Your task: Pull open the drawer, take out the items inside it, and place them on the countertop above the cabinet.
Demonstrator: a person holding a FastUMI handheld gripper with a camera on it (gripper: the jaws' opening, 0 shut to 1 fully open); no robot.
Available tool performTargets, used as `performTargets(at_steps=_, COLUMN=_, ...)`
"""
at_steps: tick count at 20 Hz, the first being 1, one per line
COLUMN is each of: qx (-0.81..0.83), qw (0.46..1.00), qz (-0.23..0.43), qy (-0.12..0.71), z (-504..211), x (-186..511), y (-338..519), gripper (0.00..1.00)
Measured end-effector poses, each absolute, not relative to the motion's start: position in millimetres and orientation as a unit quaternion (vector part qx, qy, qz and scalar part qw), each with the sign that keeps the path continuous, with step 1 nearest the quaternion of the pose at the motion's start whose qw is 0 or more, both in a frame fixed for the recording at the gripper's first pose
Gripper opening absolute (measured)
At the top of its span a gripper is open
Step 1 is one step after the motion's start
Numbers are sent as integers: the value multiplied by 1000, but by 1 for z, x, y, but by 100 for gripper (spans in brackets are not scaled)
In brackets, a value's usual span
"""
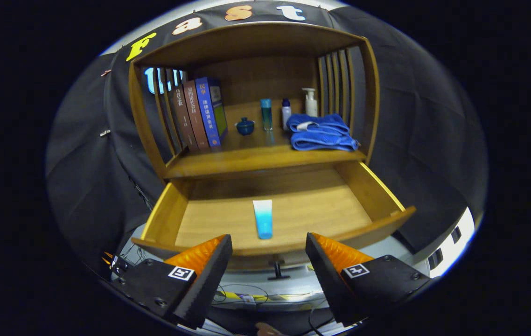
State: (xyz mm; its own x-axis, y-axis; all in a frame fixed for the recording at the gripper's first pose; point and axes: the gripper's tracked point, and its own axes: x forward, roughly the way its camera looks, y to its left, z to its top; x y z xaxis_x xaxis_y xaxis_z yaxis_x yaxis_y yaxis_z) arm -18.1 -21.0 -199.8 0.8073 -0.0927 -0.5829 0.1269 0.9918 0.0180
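The wooden drawer (368, 186) of the cabinet stands pulled out, its front rim just ahead of my fingers. One white-and-blue tube (263, 218) lies on the drawer floor, near the front, cap end toward me. My gripper (269, 242) hovers above the drawer's front rim, open, nothing between the fingers. The tube sits just beyond the gap between them. The countertop (247, 158) above the drawer is a wooden shelf with things standing on it. A small dark knob (277, 269) shows under the drawer front.
On the countertop stand three books (198, 114) at the left, a small blue lidded pot (245, 126), a blue bottle (266, 114), a small white bottle (286, 113), a pump bottle (310, 102) and a folded blue towel (321, 133). Slatted side walls enclose the shelf.
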Motion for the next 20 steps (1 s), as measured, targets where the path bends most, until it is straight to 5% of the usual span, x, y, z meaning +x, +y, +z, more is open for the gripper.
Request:
performTargets(at_steps=10, qx=6, qw=901, qz=-55, qy=430, z=-278, x=82, y=-26, gripper=100)
performTargets(at_steps=20, qx=-7, qw=817, qz=-71, qy=572, z=-360, x=87, y=-37, gripper=100)
